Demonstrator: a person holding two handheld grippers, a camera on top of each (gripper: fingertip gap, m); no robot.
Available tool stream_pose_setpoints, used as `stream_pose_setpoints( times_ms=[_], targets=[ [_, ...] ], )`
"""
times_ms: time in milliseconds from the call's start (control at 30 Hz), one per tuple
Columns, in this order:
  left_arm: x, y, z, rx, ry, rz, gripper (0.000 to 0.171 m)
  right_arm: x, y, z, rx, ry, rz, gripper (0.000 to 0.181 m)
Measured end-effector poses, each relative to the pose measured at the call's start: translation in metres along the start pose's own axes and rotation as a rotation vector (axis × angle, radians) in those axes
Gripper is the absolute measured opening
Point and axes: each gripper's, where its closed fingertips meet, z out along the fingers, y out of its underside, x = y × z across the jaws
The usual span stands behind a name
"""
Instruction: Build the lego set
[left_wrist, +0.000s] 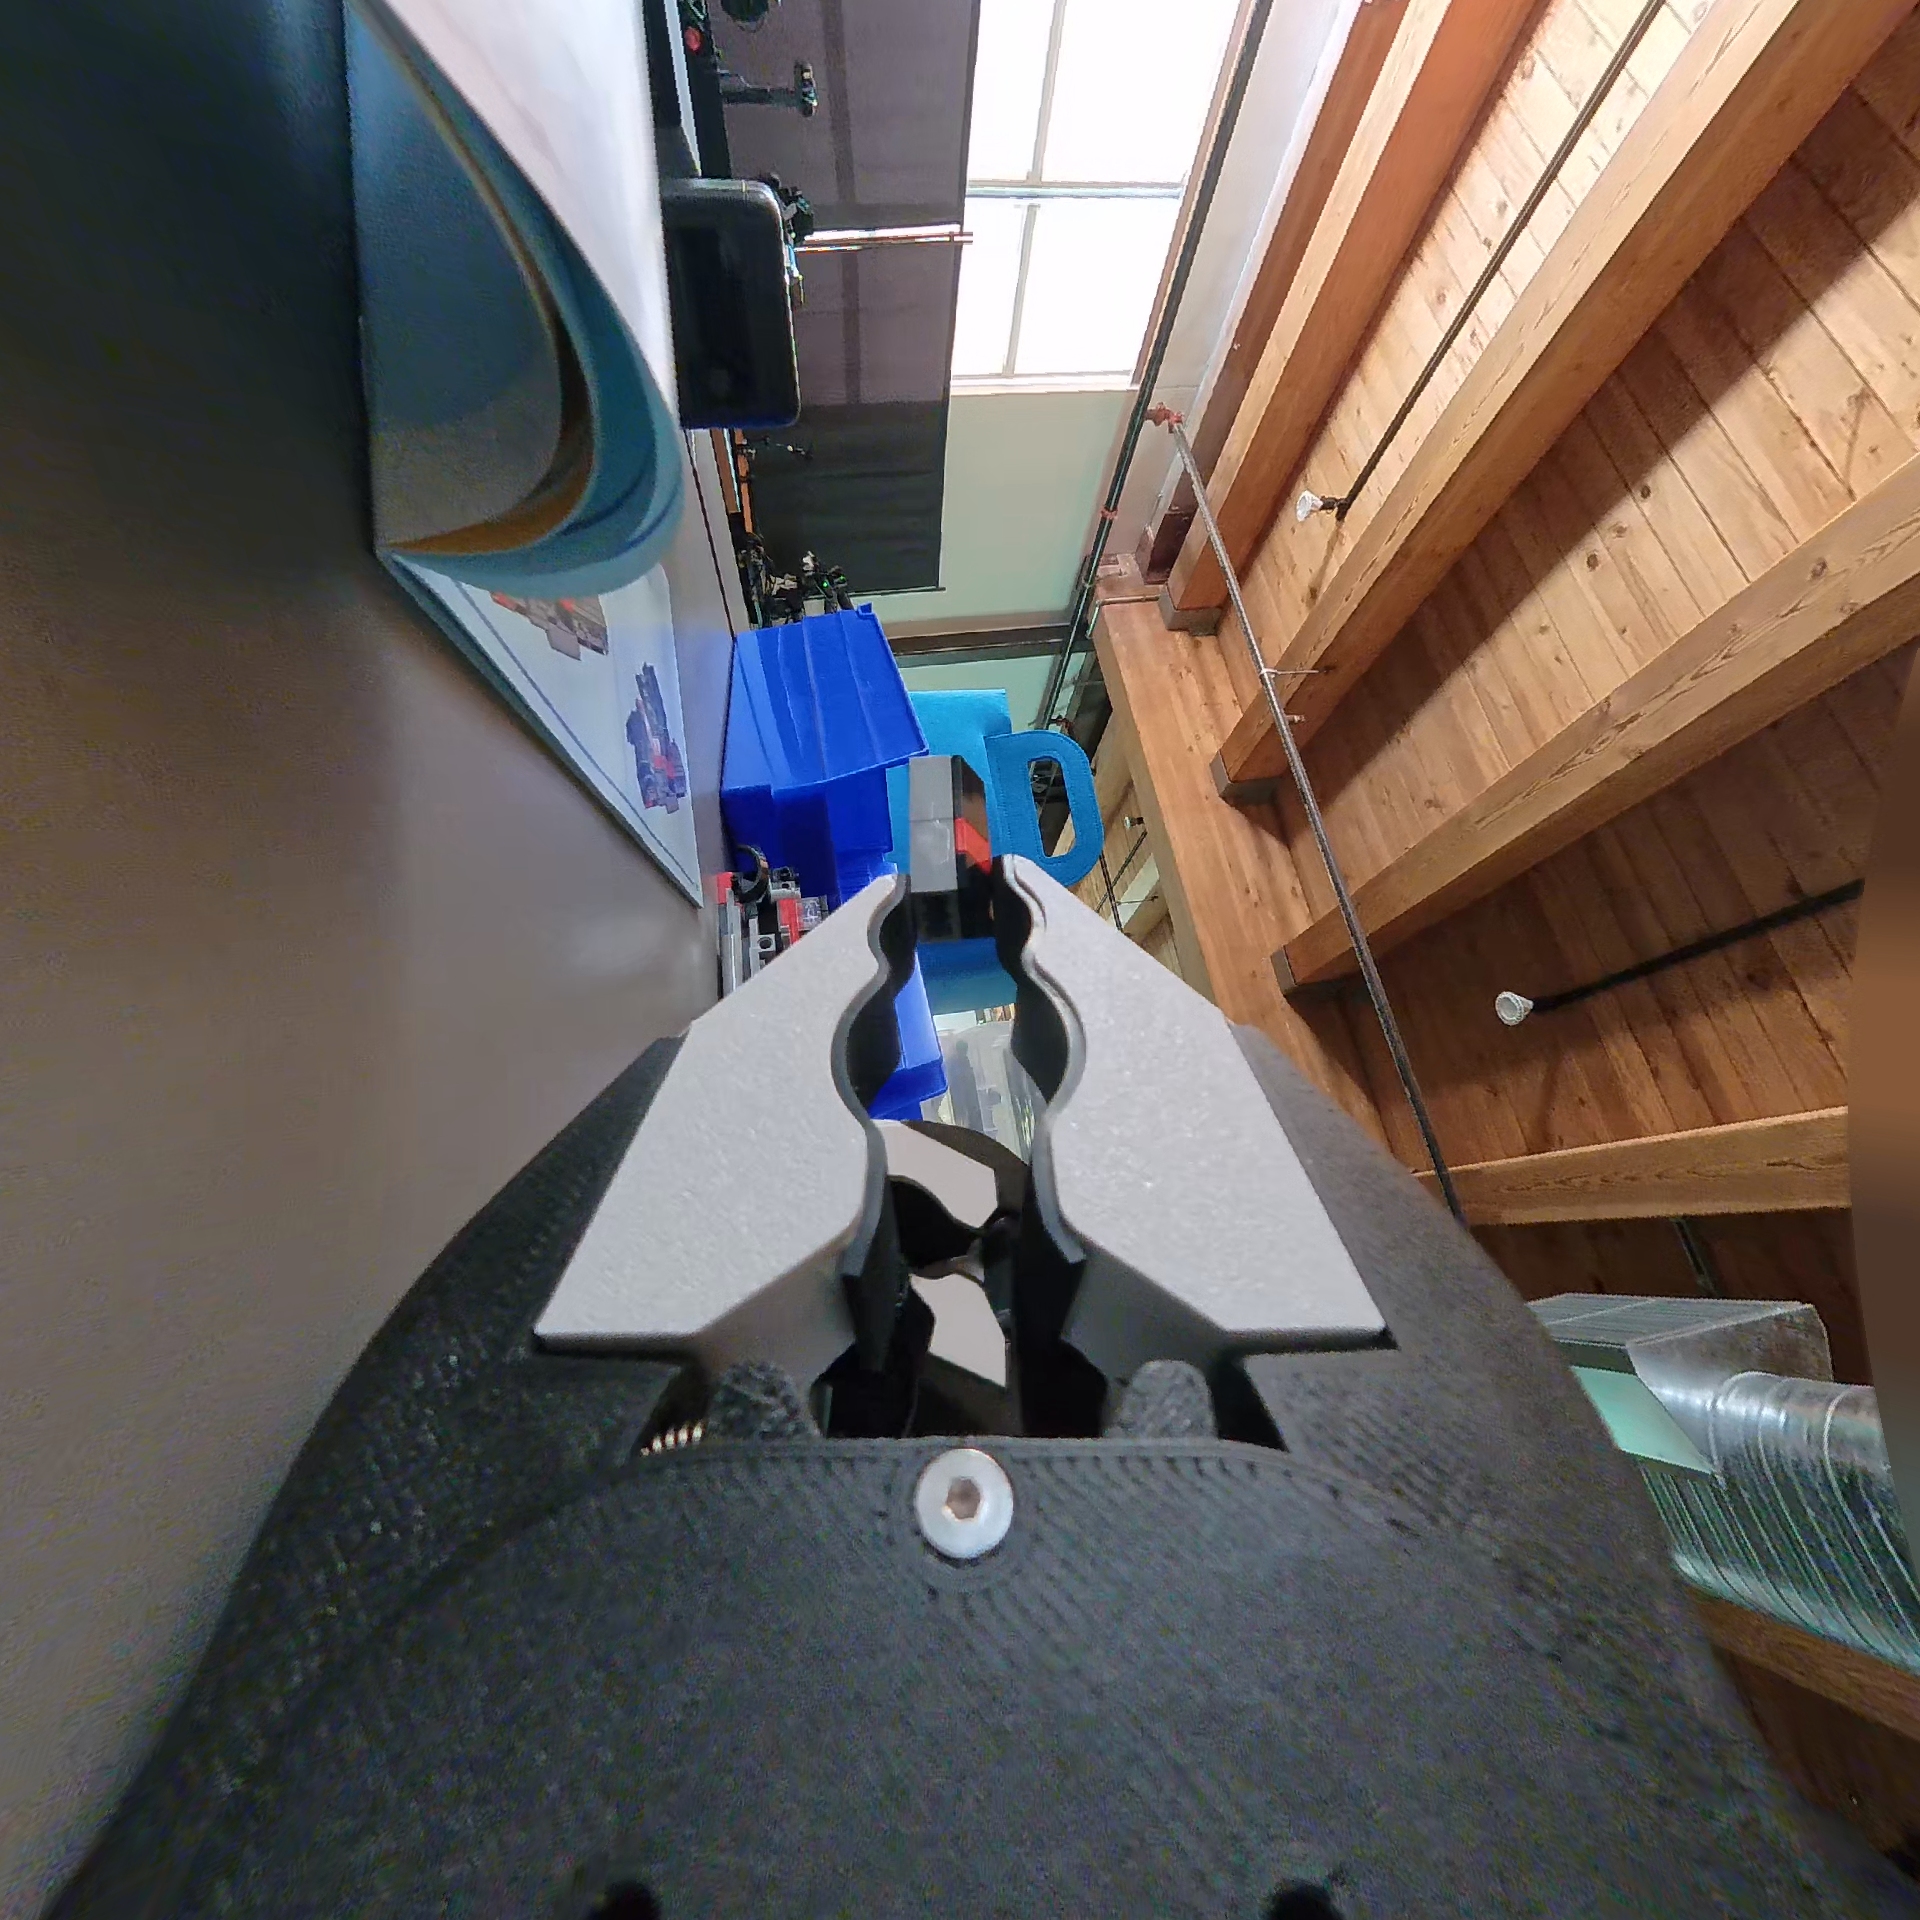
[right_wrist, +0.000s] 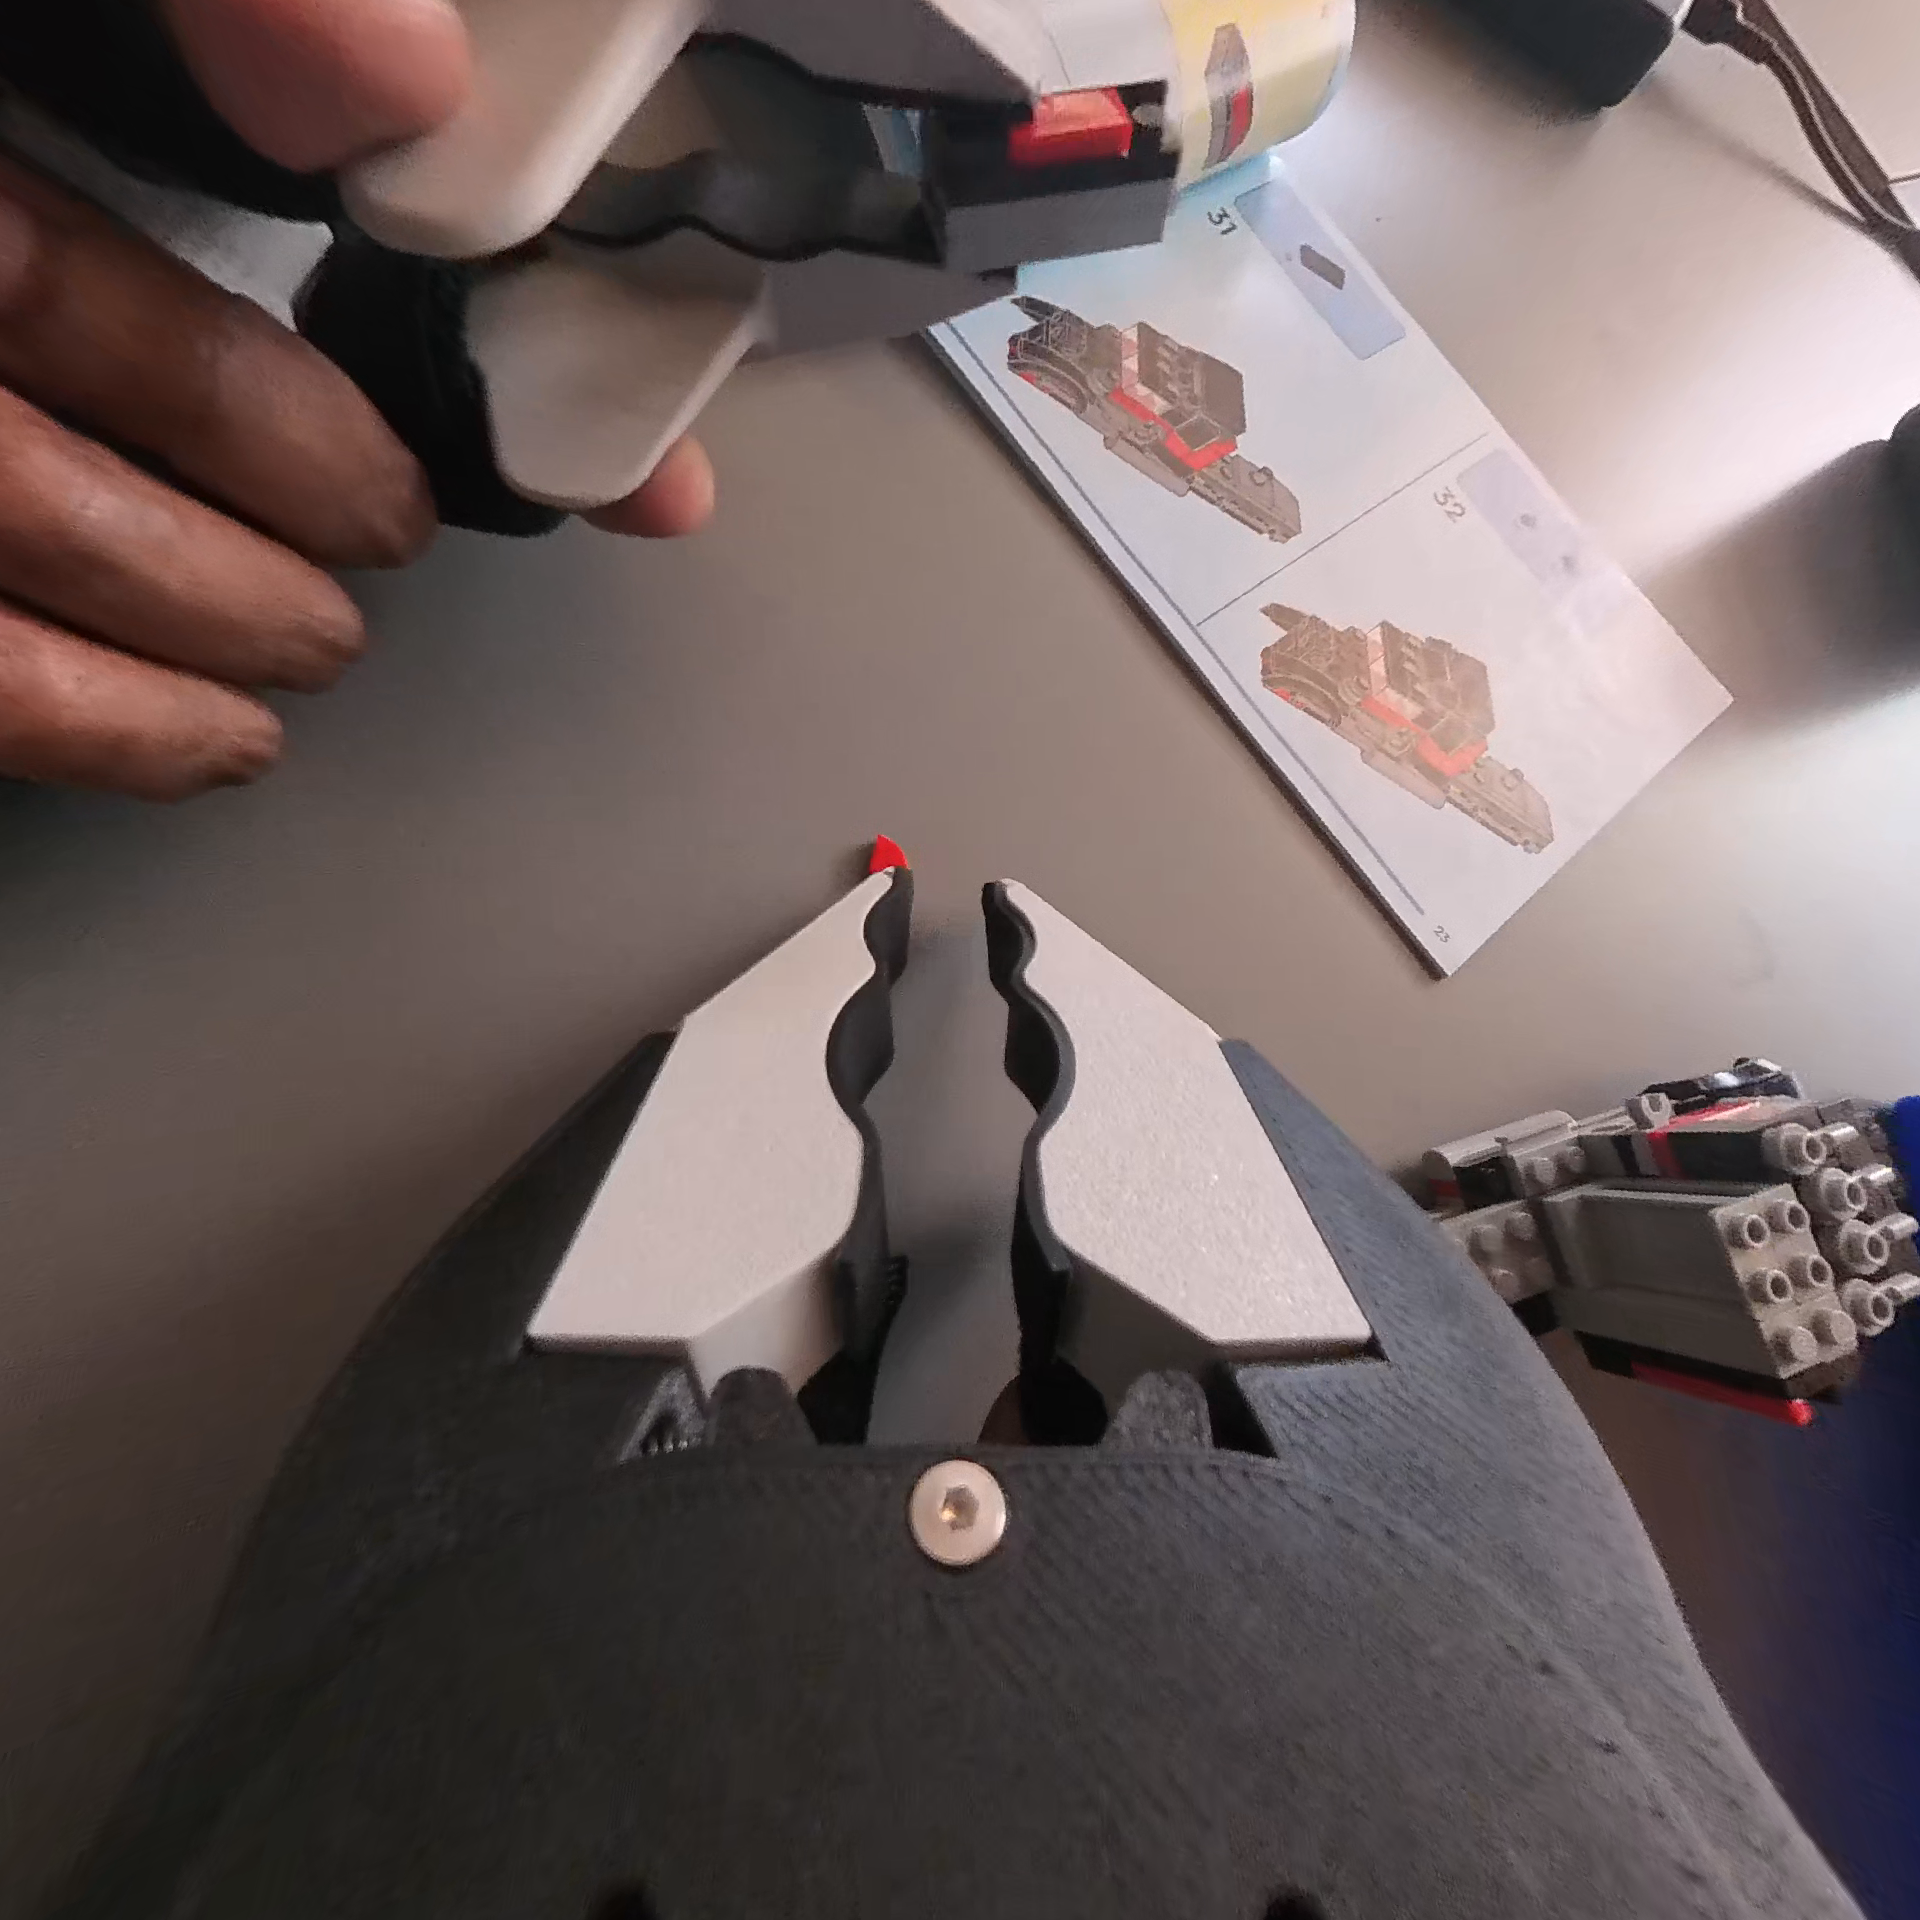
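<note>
A: Where does the task's own thing lie?

B: In two parts. A small black, grey and red brick sub-assembly (left_wrist: 940, 831) sits clamped at the tips of the left gripper (left_wrist: 951, 883), raised off the grey tabletop (right_wrist: 623, 727). The larger grey, black and red studded brick model (right_wrist: 1704, 1257) lies on its side at the table's right edge, just beside the right gripper (right_wrist: 948, 894) but not touching it.

A: And the state of each tool?

B: The left gripper's jaws are closed onto the sub-assembly. The right gripper's jaws stand slightly apart with nothing between them; a small red brick piece (right_wrist: 887, 854) peeks out just beyond its left fingertip, apparently resting on the table.

A: How far along is the build, by judgement?

B: Well advanced but unfinished. The open printed instruction booklet (right_wrist: 1351, 582) shows a longer model in two late steps, the large model has many bricks joined, and the held sub-assembly and the red piece are not yet attached.

A: What is hidden or doubtful?

B: The red piece is mostly covered by the fingertip, so its shape is unclear. The large model is cut off by the frame edge. The left wrist view is rolled sideways: stacked blue plastic bins (left_wrist: 810, 748) and the wooden ceiling (left_wrist: 1558, 520) fill it, and a person's hand (right_wrist: 187, 499) shows around the left tool.
</note>
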Motion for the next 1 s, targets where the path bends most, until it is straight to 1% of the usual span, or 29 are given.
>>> stream_pose_setpoints(
  times_ms=[133, 200, 267, 467, 600, 700, 900, 1000],
  targets=[
    [0.000, 0.000, 0.000, 0.000, -0.002, 0.001, 0.015, -0.007, -0.006, -0.004, 0.025, -0.045, 0.086, 0.015],
    [-0.001, 0.001, 0.001, -0.004, -0.004, 0.003, 0.015, -0.008, -0.003, -0.001, 0.010, -0.047, 0.120, 0.015],
    [-0.001, 0.002, 0.001, -0.010, -0.007, -0.001, 0.015, -0.010, 0.001, 0.002, -0.017, -0.040, 0.112, 0.015],
    [-0.005, 0.008, -0.002, -0.057, -0.034, -0.043, 0.015, -0.009, -0.002, 0.006, -0.024, -0.034, 0.072, 0.009],
    [-0.007, 0.009, -0.002, -0.091, -0.049, -0.047, 0.015, -0.009, -0.006, 0.007, -0.022, -0.059, 0.032, 0.008],
    [-0.007, 0.013, -0.001, -0.119, -0.049, -0.052, 0.015, -0.001, -0.020, 0.001, 0.005, -0.074, -0.017, 0.008],
    [-0.004, 0.019, 0.003, -0.143, -0.027, -0.097, 0.016, 0.020, -0.074, -0.022, 0.093, -0.138, -0.130, 0.008],
    [-0.004, 0.022, 0.005, -0.154, -0.019, -0.107, 0.015, 0.023, -0.087, -0.024, 0.073, -0.182, -0.188, 0.008]
  ],
)
